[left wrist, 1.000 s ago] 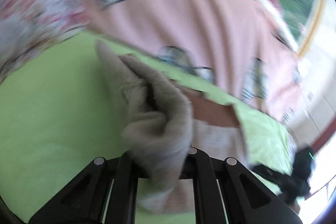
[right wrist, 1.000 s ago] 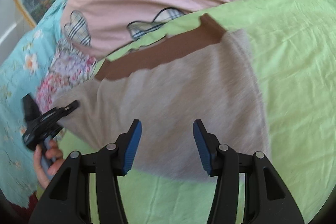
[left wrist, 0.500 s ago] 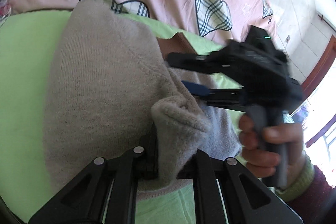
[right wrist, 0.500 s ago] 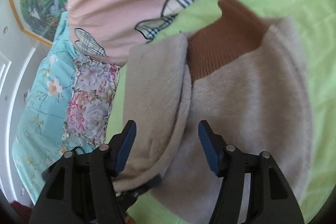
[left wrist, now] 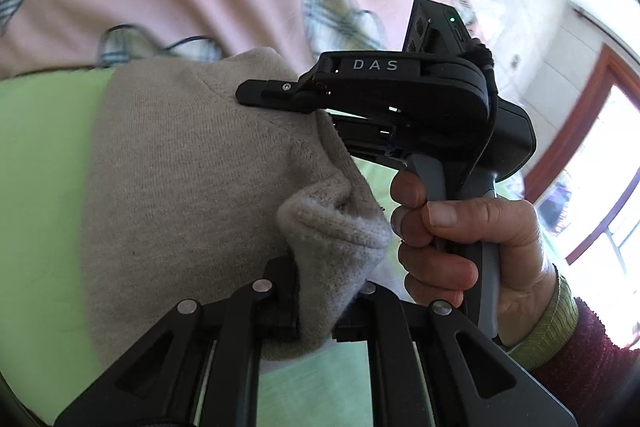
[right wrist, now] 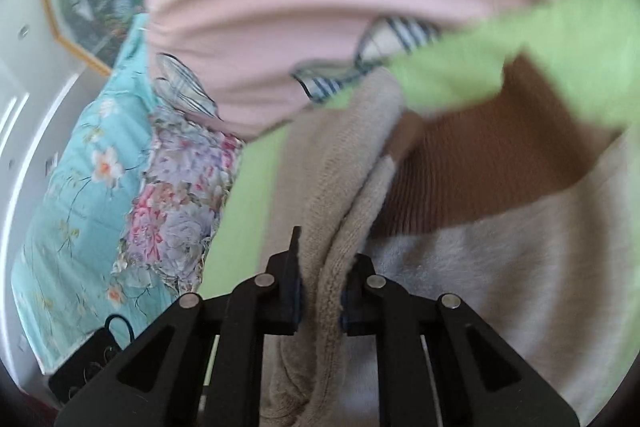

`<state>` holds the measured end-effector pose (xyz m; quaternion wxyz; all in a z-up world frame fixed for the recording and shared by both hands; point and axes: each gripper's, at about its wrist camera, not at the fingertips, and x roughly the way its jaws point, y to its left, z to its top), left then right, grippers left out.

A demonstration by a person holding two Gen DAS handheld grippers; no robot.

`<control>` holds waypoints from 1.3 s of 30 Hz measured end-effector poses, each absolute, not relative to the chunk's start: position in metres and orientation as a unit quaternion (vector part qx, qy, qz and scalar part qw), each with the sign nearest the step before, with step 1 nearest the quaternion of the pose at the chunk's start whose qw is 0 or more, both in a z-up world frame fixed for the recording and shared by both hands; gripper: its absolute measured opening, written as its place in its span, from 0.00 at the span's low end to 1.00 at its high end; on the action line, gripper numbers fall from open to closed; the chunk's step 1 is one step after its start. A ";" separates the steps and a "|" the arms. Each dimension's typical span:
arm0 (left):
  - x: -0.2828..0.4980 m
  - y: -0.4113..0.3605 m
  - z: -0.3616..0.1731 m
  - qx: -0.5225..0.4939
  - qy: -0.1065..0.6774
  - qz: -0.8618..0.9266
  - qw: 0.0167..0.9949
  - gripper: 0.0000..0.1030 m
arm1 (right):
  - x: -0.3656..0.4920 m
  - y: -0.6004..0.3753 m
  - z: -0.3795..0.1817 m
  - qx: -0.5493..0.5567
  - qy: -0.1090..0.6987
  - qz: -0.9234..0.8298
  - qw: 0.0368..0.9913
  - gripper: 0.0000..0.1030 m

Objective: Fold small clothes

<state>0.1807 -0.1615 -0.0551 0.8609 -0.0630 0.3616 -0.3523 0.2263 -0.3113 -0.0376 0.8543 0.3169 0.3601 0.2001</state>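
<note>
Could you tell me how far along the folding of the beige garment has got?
Done: one side of the beige garment already lies folded over itself on the green sheet. In hand: the left gripper is shut on a bunched fold, and the right gripper, whose jaws have just been closing, pinches the folded edge. Left: laying the fold flat and releasing; the brown band remains exposed.

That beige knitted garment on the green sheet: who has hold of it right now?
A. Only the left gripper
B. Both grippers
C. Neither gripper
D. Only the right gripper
B: the left gripper pinches a bunched edge of the beige garment, and the right gripper, its jaws just closed, clamps a folded edge of it.
</note>
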 end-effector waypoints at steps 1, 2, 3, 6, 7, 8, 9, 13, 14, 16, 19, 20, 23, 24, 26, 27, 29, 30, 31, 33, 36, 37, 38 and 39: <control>0.179 -0.169 -0.056 -0.063 0.363 -0.359 0.858 0.08 | 0.222 -0.320 -0.036 0.313 0.357 0.193 0.859 0.14; 0.179 -0.183 -0.061 -0.063 0.368 -0.368 0.852 0.09 | 0.214 -0.333 -0.036 0.303 0.357 0.174 0.867 0.14; 0.181 -0.194 -0.066 -0.065 0.376 -0.374 0.846 0.10 | 0.210 -0.341 -0.040 0.297 0.361 0.159 0.869 0.14; 0.185 -0.222 -0.090 -0.061 0.406 -0.385 0.827 0.10 | 0.214 -0.366 -0.064 0.298 0.386 0.121 0.865 0.14; 0.186 -0.228 -0.095 -0.057 0.413 -0.385 0.824 0.10 | 0.216 -0.374 -0.073 0.293 0.396 0.106 0.864 0.14; 0.186 -0.234 -0.101 -0.050 0.419 -0.384 0.821 0.10 | 0.217 -0.380 -0.082 0.290 0.405 0.096 0.862 0.14; 0.186 -0.240 -0.107 -0.042 0.423 -0.380 0.821 0.11 | 0.217 -0.386 -0.091 0.292 0.410 0.092 0.859 0.14; 0.187 -0.239 -0.116 -0.043 0.431 -0.376 0.819 0.18 | 0.221 -0.387 -0.102 0.286 0.403 0.099 0.864 0.15; 0.188 -0.235 -0.116 -0.049 0.436 -0.379 0.815 0.22 | 0.222 -0.386 -0.102 0.279 0.402 0.099 0.866 0.15; 0.183 -0.226 -0.113 -0.050 0.445 -0.389 0.805 0.27 | 0.222 -0.383 -0.100 0.265 0.399 0.097 0.872 0.17; 0.170 -0.203 -0.100 -0.041 0.446 -0.388 0.806 0.45 | 0.206 -0.389 -0.092 0.271 0.390 0.072 0.877 0.27; 0.163 -0.191 -0.095 -0.038 0.441 -0.384 0.810 0.53 | 0.198 -0.391 -0.089 0.270 0.384 0.065 0.881 0.29; 0.155 -0.158 -0.078 -0.036 0.425 -0.350 0.834 0.76 | 0.167 -0.393 -0.084 0.264 0.361 0.041 0.894 0.59; 0.155 -0.143 -0.072 -0.039 0.418 -0.335 0.844 0.79 | 0.161 -0.394 -0.085 0.267 0.357 0.039 0.894 0.74; 0.162 -0.120 -0.065 -0.054 0.411 -0.308 0.856 0.81 | 0.149 -0.392 -0.091 0.277 0.357 0.054 0.890 0.79; 0.170 -0.110 -0.064 -0.061 0.409 -0.293 0.862 0.82 | 0.149 -0.391 -0.094 0.279 0.365 0.061 0.886 0.79; 0.195 -0.100 -0.069 -0.073 0.424 -0.260 0.864 0.82 | 0.153 -0.386 -0.104 0.281 0.387 0.073 0.875 0.79; 0.207 -0.097 -0.075 -0.081 0.434 -0.254 0.861 0.82 | 0.155 -0.384 -0.108 0.281 0.393 0.075 0.872 0.79; 0.218 -0.094 -0.083 -0.091 0.445 -0.254 0.854 0.82 | 0.159 -0.384 -0.112 0.284 0.397 0.075 0.870 0.79; 0.244 -0.095 -0.104 -0.111 0.476 -0.257 0.833 0.83 | 0.166 -0.387 -0.120 0.302 0.403 0.080 0.860 0.79; 0.269 -0.095 -0.139 -0.165 0.512 -0.302 0.787 0.85 | 0.176 -0.391 -0.132 0.327 0.412 0.090 0.845 0.79; 0.272 -0.094 -0.143 -0.175 0.509 -0.311 0.783 0.86 | 0.178 -0.389 -0.133 0.327 0.413 0.092 0.845 0.78; 0.276 -0.093 -0.143 -0.187 0.497 -0.323 0.783 0.83 | 0.182 -0.387 -0.134 0.325 0.418 0.099 0.843 0.77; 0.279 -0.093 -0.142 -0.192 0.493 -0.332 0.780 0.70 | 0.187 -0.383 -0.135 0.330 0.425 0.118 0.835 0.65</control>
